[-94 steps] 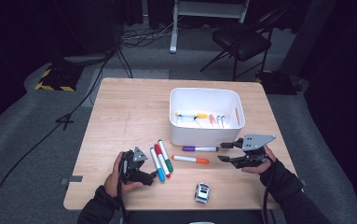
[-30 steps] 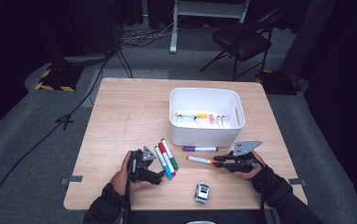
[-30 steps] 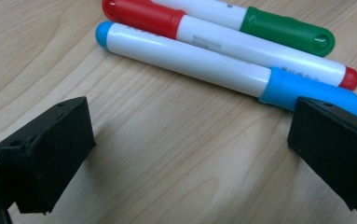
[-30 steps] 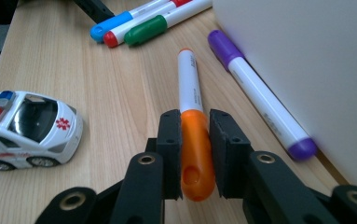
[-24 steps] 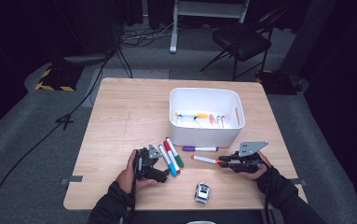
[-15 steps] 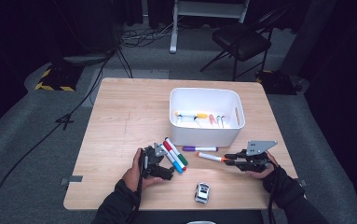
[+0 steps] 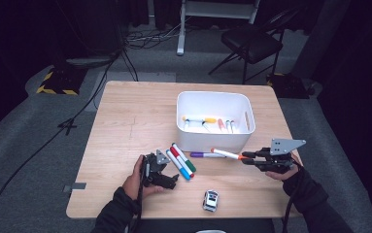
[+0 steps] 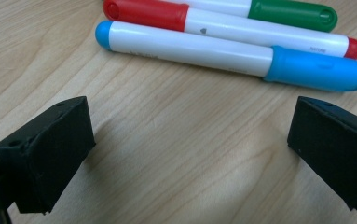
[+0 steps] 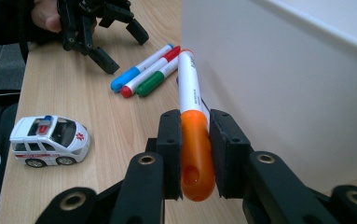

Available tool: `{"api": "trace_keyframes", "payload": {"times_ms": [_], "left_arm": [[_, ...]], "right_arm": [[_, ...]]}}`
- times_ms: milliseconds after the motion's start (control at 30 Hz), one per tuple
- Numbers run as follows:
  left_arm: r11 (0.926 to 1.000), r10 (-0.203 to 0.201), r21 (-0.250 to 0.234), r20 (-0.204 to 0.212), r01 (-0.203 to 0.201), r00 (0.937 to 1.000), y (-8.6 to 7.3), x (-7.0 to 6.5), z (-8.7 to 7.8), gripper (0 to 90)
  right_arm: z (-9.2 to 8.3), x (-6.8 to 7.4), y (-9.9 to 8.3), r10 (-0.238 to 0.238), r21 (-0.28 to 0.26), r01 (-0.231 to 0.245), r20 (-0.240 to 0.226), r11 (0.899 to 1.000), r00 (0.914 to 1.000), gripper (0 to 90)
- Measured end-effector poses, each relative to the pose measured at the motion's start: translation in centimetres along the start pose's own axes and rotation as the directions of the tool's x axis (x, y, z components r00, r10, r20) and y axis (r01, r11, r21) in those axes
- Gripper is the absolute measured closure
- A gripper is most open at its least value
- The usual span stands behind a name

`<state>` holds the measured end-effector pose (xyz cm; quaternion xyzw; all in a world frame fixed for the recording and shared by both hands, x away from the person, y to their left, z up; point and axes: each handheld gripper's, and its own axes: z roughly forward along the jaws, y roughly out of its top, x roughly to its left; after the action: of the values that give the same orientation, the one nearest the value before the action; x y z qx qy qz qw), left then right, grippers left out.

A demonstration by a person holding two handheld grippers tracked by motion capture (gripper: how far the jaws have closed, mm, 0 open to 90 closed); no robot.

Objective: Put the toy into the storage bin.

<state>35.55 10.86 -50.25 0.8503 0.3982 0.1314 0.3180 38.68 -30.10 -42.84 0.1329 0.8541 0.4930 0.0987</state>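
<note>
Lifted since a second ago: right gripper [image 7: 245, 157], now raised off the table [image 7: 125, 121] near its right edge, jaws clenched on the orange cap of the orange marker [image 9: 192, 135], held roughly level just in front of the white bin [image 7: 215, 141]. Resting near the front edge: left gripper [image 7: 166, 180], jaws released and wide apart, beside blue [image 8: 232, 53], red [image 8: 227, 31] and green [image 8: 269, 10] markers. Parked by the front edge: toy ambulance [image 7: 211, 200].

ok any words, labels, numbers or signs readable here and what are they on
No word reads clearly.
Orange marker: dark print along the barrel, too blurred.
Red marker: small dark symbol, faint cap print, unreadable.
Blue marker: faint embossed print, unreadable.
Toy ambulance: red medical star sign on the door.
</note>
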Motion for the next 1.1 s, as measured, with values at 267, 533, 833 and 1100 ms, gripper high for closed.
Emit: {"api": "trace_keyframes", "payload": {"times_ms": [267, 533, 833, 1100], "left_arm": [[0.9998, 0.022, -0.002, 0.021, -0.022, 0.9995, -1.0, 0.6, -0.9, 0.6], [0.9996, 0.028, -0.008, 0.013, -0.028, 0.9995, -0.9, 0.7, -0.8, 0.3], [0.9995, 0.028, -0.012, 0.001, -0.028, 0.9996, -0.9, 0.6, -0.7, 0.4], [0.9998, 0.021, -0.006, 0.008, -0.021, 0.9997, -0.8, 0.6, -0.7, 0.3]], "right_arm": [[-1.9, -0.2, 2.6, -0.044, -0.034, 0.044, -0.003, 0.998, 0.999, 75.3], [-3.7, -0.9, 5.3, -0.061, -0.077, 0.063, 0.03, 0.995, 0.9977, 75.3], [-4.5, -2.1, 7.8, -0.078, -0.104, 0.085, 0.071, 0.991, 0.9944, 75.3], [-4.2, -3.7, 9.4, -0.067, -0.093, 0.077, 0.1, 0.993, 0.9927, 75.3]]}}
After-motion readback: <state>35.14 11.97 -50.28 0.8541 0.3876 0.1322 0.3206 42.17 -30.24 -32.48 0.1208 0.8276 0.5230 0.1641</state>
